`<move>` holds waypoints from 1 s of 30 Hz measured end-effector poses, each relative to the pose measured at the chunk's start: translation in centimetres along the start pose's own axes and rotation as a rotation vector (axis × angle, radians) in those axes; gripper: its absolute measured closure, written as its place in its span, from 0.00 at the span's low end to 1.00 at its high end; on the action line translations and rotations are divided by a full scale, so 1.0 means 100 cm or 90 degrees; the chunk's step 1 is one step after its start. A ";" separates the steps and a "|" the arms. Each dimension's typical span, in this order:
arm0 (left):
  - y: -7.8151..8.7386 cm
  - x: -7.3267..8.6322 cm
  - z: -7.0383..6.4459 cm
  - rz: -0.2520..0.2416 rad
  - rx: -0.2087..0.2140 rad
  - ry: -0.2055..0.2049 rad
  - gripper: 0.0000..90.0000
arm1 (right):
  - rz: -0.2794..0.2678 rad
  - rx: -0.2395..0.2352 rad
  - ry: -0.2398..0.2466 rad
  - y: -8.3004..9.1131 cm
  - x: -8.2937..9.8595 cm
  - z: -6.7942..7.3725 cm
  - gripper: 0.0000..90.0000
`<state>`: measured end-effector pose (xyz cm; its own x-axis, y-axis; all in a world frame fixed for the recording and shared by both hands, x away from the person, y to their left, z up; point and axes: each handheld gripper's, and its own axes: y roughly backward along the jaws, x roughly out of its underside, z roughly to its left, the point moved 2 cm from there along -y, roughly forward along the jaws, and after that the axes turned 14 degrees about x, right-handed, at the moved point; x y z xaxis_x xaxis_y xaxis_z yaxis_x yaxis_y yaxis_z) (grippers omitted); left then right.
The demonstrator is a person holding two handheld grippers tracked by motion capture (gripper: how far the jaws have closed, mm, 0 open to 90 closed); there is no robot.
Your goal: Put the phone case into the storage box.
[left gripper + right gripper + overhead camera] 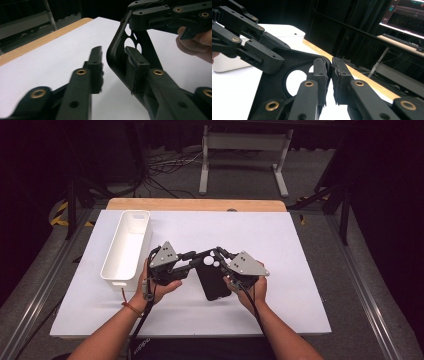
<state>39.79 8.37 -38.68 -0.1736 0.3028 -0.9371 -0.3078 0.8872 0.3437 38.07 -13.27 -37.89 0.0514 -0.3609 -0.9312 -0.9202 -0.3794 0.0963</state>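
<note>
Right now your two hands meet near the middle of the white sheet [280, 240] that covers the table, and between them lies a black phone case [212, 279] with round camera cut-outs at its far end. It rests on the sheet just in front of you, tilted up at that far end where the tools hold it.

Your right gripper [329, 75] is pinched narrow on the case's curved top rim; in the right gripper view the rim passes between the two padded jaws, which sit almost together. Your left gripper [113, 67] stands wide: one jaw hangs free over the sheet, the other lies against the inner face of the case, and the case edge rises in the gap between them. From these pictures you cannot call that a grip.

To your left a long white bin [127, 247] stands on the sheet, its length running away from you, near your left hand [155, 287] but apart from it. Beyond the sheet a strip of bare wooden tabletop [195, 204] shows along the far edge.

Around the table the room is dark. Grey floor lies on all sides, with loose cables [170, 167] and a pale metal stand [245, 155] behind the table. In the right gripper view a lit monitor [404, 15] glows at upper right.
</note>
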 end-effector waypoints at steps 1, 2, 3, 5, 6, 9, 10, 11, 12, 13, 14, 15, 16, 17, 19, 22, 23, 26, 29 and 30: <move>0.000 0.000 -0.001 0.000 0.005 0.004 0.79 | -0.002 -0.001 0.001 0.001 0.000 0.000 0.92; 0.000 -0.001 -0.001 0.002 0.006 0.003 0.81 | -0.001 -0.001 0.003 0.001 0.000 0.000 0.92; 0.000 -0.001 0.000 0.001 0.006 0.003 0.82 | -0.003 -0.001 0.001 0.001 0.000 0.000 0.92; 0.000 -0.002 0.000 0.003 0.002 0.001 0.83 | -0.007 0.001 0.000 0.001 0.000 -0.001 0.92; 0.000 -0.002 0.000 0.002 -0.002 0.001 0.83 | -0.009 0.001 0.002 0.002 0.000 -0.001 0.92; 0.002 -0.003 0.002 0.001 -0.007 0.004 0.85 | -0.012 0.003 0.003 0.003 -0.001 0.000 0.92; 0.003 -0.003 0.002 0.000 -0.010 0.004 0.86 | -0.013 0.000 0.007 0.003 -0.001 0.001 0.92; 0.004 -0.004 0.003 -0.001 -0.012 0.004 0.87 | -0.013 -0.002 0.007 0.003 0.000 0.001 0.92; 0.006 -0.004 0.004 -0.001 -0.016 0.008 0.88 | -0.014 -0.003 0.007 0.003 0.000 0.002 0.91; 0.006 -0.004 0.005 -0.003 -0.017 0.007 0.88 | -0.012 -0.008 0.009 0.004 0.000 0.003 0.91; 0.007 -0.004 0.005 -0.001 -0.019 0.003 0.88 | -0.015 -0.006 0.010 0.003 0.000 0.004 0.91; 0.007 -0.004 0.005 0.002 -0.019 0.001 0.88 | -0.014 -0.006 0.009 0.003 0.000 0.005 0.91; 0.007 -0.004 0.005 0.002 -0.021 -0.003 0.88 | -0.014 -0.007 0.007 0.003 0.000 0.005 0.91; 0.007 -0.003 0.004 -0.002 -0.022 -0.002 0.88 | -0.013 -0.009 0.006 0.003 0.000 0.005 0.91; 0.009 -0.004 0.004 0.002 -0.028 -0.014 0.89 | -0.014 -0.011 0.005 0.003 0.000 0.005 0.91; 0.010 -0.004 0.004 -0.002 -0.023 -0.017 0.89 | -0.016 -0.014 0.004 0.004 -0.001 0.005 0.91; 0.011 -0.004 0.005 -0.001 -0.024 -0.023 0.89 | -0.015 -0.017 0.003 0.004 -0.001 0.005 0.91; 0.012 -0.005 0.004 0.002 -0.023 -0.029 0.89 | -0.014 -0.022 -0.005 0.004 -0.001 0.005 0.91; 0.015 -0.006 0.003 -0.001 -0.019 -0.033 0.89 | -0.014 -0.032 -0.015 0.004 -0.001 0.005 0.91; 0.017 -0.007 0.004 0.003 -0.023 -0.047 0.90 | -0.017 -0.034 -0.015 0.004 -0.001 0.005 0.91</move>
<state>39.73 9.75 -37.50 -0.1063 0.3326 -0.9371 -0.3407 0.8732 0.3486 37.48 -12.98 -37.93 0.0659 -0.3301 -0.9417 -0.8965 -0.4340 0.0893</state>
